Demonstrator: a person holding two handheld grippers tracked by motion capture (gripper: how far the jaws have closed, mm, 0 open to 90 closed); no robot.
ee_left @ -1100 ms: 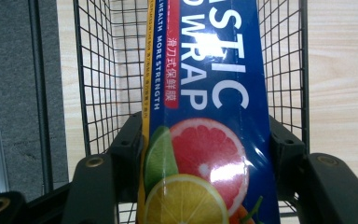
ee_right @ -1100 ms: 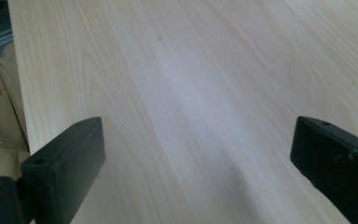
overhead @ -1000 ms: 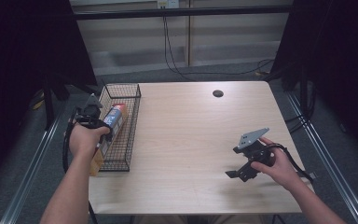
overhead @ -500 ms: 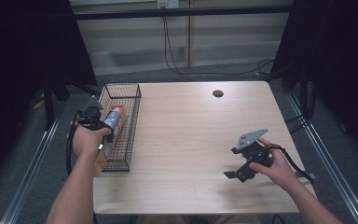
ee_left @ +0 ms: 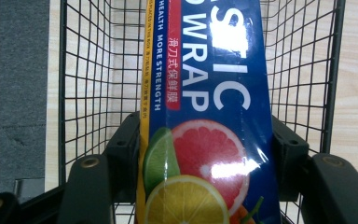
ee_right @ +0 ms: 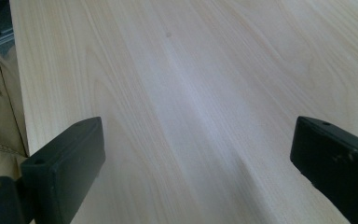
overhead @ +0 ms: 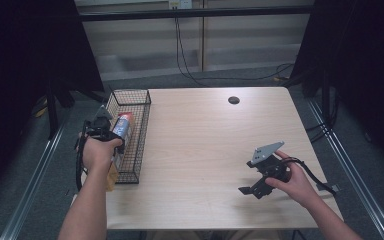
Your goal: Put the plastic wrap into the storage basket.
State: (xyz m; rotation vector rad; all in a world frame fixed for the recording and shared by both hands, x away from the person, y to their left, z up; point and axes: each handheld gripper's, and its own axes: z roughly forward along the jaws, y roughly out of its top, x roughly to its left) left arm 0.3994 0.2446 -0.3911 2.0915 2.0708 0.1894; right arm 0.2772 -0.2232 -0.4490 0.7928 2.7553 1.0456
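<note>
Here, the left hand-held gripper (ee_left: 205, 168) clamps a plastic wrap box (ee_left: 205, 116) inside the wire basket (overhead: 130, 135); lifting straight should clear its walls, while the right hand-held gripper (ee_right: 196, 177) hangs wide open above the desk (overhead: 205, 140).

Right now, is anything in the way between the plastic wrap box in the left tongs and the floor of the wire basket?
Nothing visible. The left tongs grip the plastic wrap box inside the wire basket; the mesh floor seen around it looks bare.
</note>
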